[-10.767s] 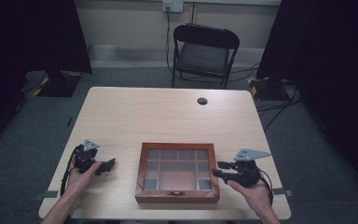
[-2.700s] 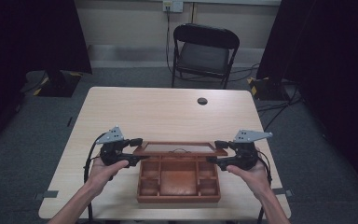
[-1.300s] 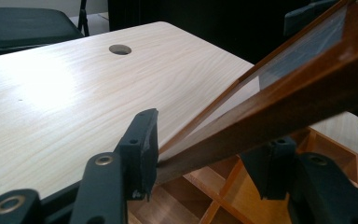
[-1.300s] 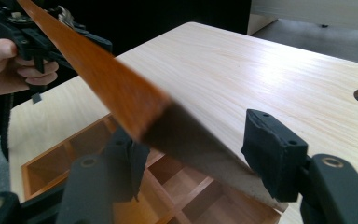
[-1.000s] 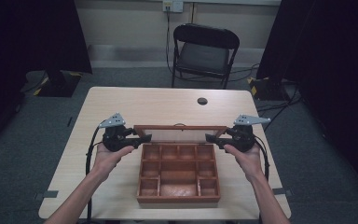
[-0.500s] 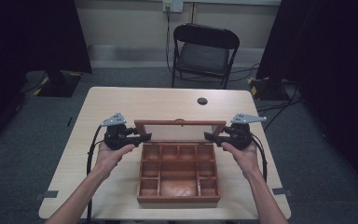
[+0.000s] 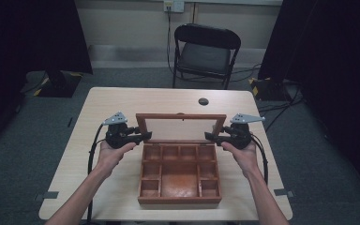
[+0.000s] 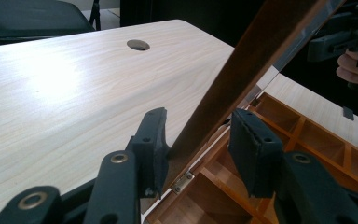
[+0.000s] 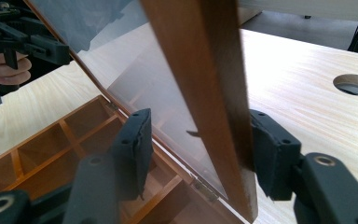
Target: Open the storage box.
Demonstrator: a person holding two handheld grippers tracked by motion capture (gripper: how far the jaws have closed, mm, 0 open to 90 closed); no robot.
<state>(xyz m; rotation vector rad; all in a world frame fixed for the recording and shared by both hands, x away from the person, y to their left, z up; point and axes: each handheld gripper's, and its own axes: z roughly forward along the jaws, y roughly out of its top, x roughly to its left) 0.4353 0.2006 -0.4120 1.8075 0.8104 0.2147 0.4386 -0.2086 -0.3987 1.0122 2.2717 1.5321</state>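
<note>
Glass-paned wooden lid (image 7: 181, 127) raised further than before, near upright over compartmented brown wooden box (image 7: 179, 171); left gripper (image 7: 140, 136), right gripper (image 7: 209, 137) jaws spread, straddling lid frame.

No readable text anywhere, no label or brand on the wooden box (image 7: 179, 173), none on its glass lid (image 7: 180, 128), nothing printed on the table (image 7: 122, 101), nothing legible on the chair (image 7: 205, 51)

Wooden box (image 7: 179, 174), glazed lid (image 7: 181, 128); pale woodgrain table (image 7: 122, 101).
</note>
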